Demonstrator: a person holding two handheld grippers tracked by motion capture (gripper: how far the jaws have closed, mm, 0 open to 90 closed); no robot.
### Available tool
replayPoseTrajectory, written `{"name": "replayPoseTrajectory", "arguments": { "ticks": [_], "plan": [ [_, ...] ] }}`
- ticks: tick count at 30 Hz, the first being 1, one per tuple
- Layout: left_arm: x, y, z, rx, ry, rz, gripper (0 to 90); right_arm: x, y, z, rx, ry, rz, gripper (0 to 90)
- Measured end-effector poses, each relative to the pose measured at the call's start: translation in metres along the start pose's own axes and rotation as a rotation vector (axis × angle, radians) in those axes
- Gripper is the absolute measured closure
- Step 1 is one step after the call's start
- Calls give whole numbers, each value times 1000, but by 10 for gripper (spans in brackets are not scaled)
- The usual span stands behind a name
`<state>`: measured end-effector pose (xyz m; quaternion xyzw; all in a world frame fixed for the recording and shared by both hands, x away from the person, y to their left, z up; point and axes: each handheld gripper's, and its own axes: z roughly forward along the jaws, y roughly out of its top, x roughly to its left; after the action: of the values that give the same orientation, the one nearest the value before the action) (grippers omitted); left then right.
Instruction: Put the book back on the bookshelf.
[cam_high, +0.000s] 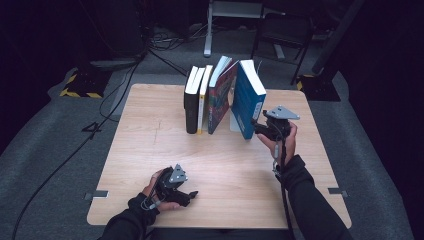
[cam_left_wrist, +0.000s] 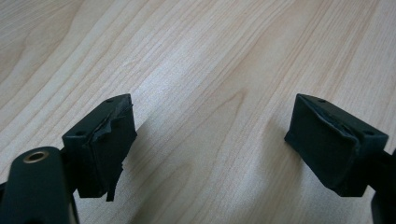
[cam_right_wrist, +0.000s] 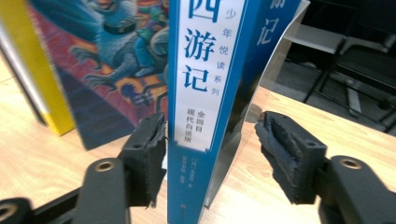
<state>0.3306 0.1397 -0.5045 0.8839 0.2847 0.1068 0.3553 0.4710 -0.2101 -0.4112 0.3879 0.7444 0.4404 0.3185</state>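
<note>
A row of books stands upright at the far middle of the wooden table (cam_high: 150, 150). The rightmost is a blue book (cam_high: 248, 97) that leans a little, its spine toward me. My right gripper (cam_high: 258, 128) is at that spine, low down. In the right gripper view the blue book (cam_right_wrist: 205, 93) stands between the jaws of my right gripper (cam_right_wrist: 212, 135); the left pad is close against it and the right pad stands clear of it, so the gripper is open. My left gripper (cam_high: 190, 196) rests near the table's front edge, and in its own view the left gripper (cam_left_wrist: 210, 121) is open over bare wood.
Left of the blue book stand a colourful picture book (cam_high: 220, 95), a yellow-spined book (cam_high: 203, 100) and a black book (cam_high: 191, 107). A shiny metal bookend (cam_right_wrist: 266, 65) is beside the blue book. Beyond the table are a chair (cam_high: 282, 30) and floor cables (cam_high: 120, 85).
</note>
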Motion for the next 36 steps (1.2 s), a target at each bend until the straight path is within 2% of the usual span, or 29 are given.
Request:
{"name": "replayPoseTrajectory", "arguments": {
  "ticks": [6, 7, 12, 18, 20, 23, 27, 36],
  "plan": [
    [0, 0, 0, 0, 0, 0, 153, -3, -1, -15, 36, 66, -59, 354],
    [0, 0, 0, 0, 0, -1, 153, -3, -1, -18, 46, 93, -81, 352],
    [0, 0, 0, 0, 2, -4, 153, -3, -3, -33, 91, 154, -161, 335],
    [0, 0, 0, 0, 3, -6, 153, -5, -7, -46, 116, 199, -197, 338],
    [-1, 0, 0, -1, 3, -6, 153, -4, -9, -51, 120, 191, -215, 338],
    [-1, 0, 0, -1, 4, -6, 153, -5, -10, -55, 121, 209, -208, 338],
    [-1, 0, 0, -1, 4, -6, 153, -6, -15, -60, 153, 232, -229, 332],
    [-1, 0, 0, -1, 4, -7, 153, -8, -31, -71, 204, 251, -243, 325]
  ]
}}
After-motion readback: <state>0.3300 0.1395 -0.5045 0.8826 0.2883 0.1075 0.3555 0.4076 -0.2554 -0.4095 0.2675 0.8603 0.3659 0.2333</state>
